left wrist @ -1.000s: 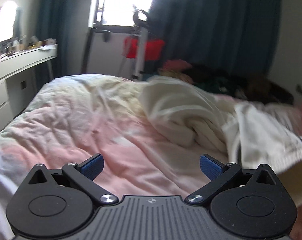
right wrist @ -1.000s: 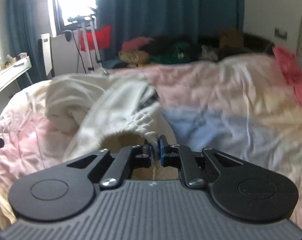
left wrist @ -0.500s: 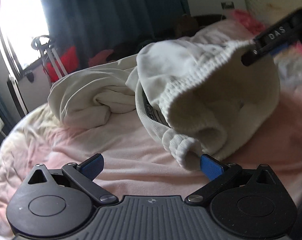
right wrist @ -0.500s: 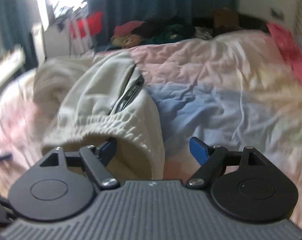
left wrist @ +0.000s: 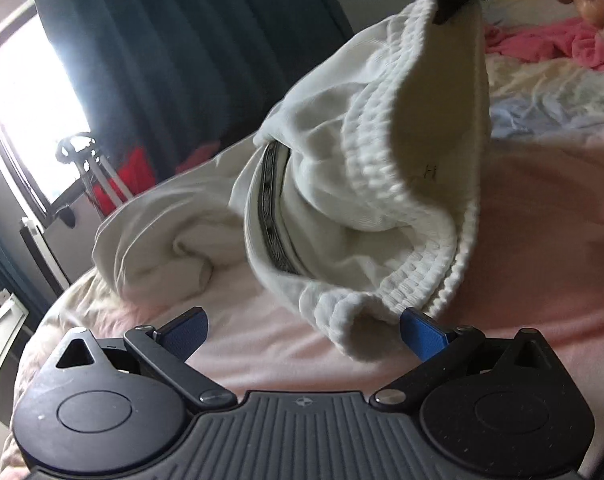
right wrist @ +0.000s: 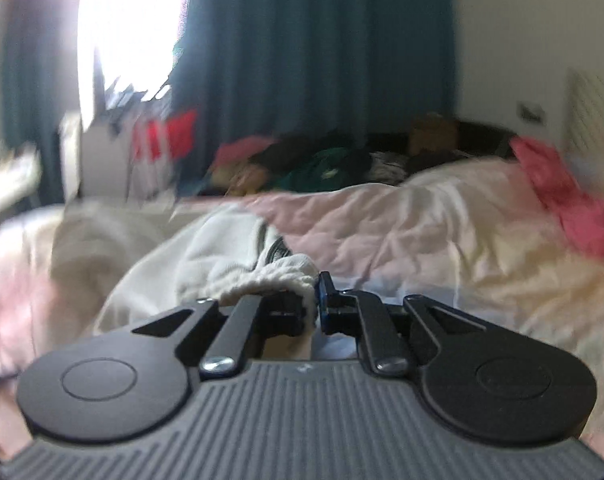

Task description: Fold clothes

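A cream-white sweatshirt [left wrist: 333,168] with a ribbed hem and a dark zip lies on the pink bed cover. My right gripper [right wrist: 311,300] is shut on its ribbed hem [right wrist: 270,276] and holds it up; in the left wrist view it shows at the top right [left wrist: 449,0], lifting the hem. My left gripper [left wrist: 303,330] is open, low over the bed. A lower corner of the hem [left wrist: 353,320] hangs between its blue pads, close to the right pad [left wrist: 423,334]. The rest of the garment [left wrist: 154,240] lies bunched behind.
The bed cover [left wrist: 541,240] is pink, cream and pale blue. A pink garment [right wrist: 569,200] lies at the bed's right side. A pile of dark clothes [right wrist: 333,160] sits at the far side below teal curtains. A red item on a stand [left wrist: 114,176] is by the window.
My right gripper opened, then shut again on the ribbed hem and lifted it higher. My left gripper swung right and closer, so the hem's lower corner now hangs between its pads.
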